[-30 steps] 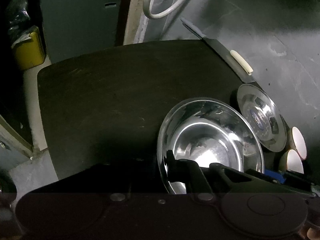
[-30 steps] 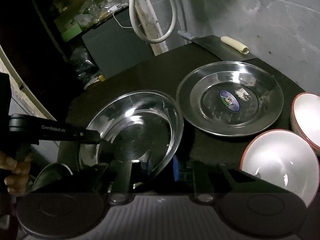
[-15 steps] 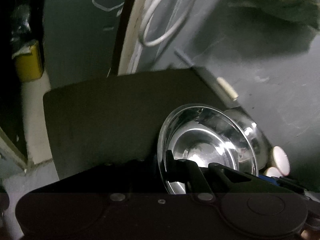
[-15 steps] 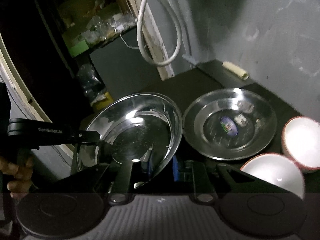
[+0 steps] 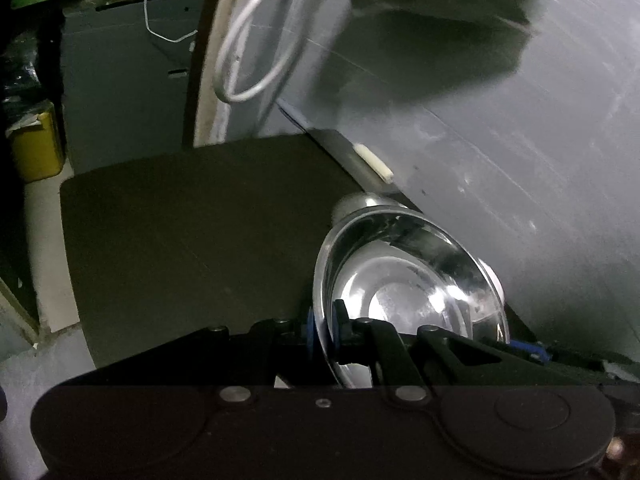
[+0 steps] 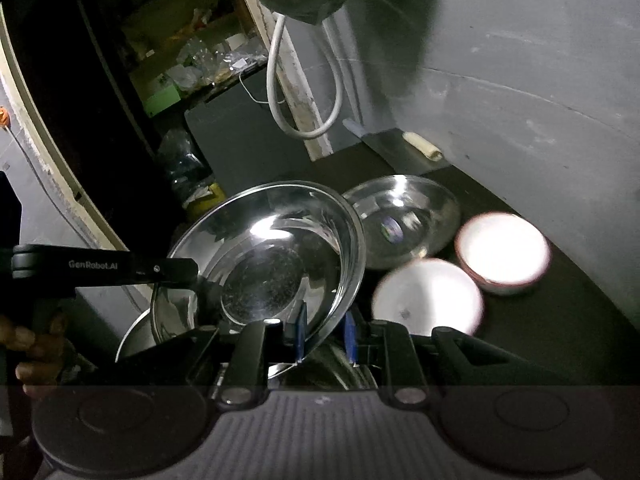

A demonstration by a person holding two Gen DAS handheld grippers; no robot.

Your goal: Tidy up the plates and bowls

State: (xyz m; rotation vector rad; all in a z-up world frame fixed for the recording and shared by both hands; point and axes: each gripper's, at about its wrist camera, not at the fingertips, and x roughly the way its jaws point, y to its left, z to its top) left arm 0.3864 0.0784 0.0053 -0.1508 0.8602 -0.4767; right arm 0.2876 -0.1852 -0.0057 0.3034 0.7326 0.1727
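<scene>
A large steel bowl (image 6: pixel 272 264) is held tilted above the dark table by both grippers. My left gripper (image 5: pixel 324 332) is shut on its rim, seen in the left wrist view with the bowl (image 5: pixel 408 292) to its right. My right gripper (image 6: pixel 324 336) is shut on the bowl's near rim. The left gripper's arm (image 6: pixel 104 268) shows at the bowl's left side in the right wrist view. A steel plate (image 6: pixel 404 224) with a sticker lies behind it. Two white bowls with red rims (image 6: pixel 428 300) (image 6: pixel 504 256) sit to the right.
The dark table (image 5: pixel 192 224) runs back to a grey wall (image 5: pixel 520 160). A knife with a pale handle (image 6: pixel 420 146) lies at the far edge. A white cable loop (image 6: pixel 304 92) hangs on the wall. Another steel vessel (image 6: pixel 136 340) shows below the held bowl.
Both grippers have lifted the steel bowl off the table and tilted it up; the plate and white bowls now sit lower and farther off.
</scene>
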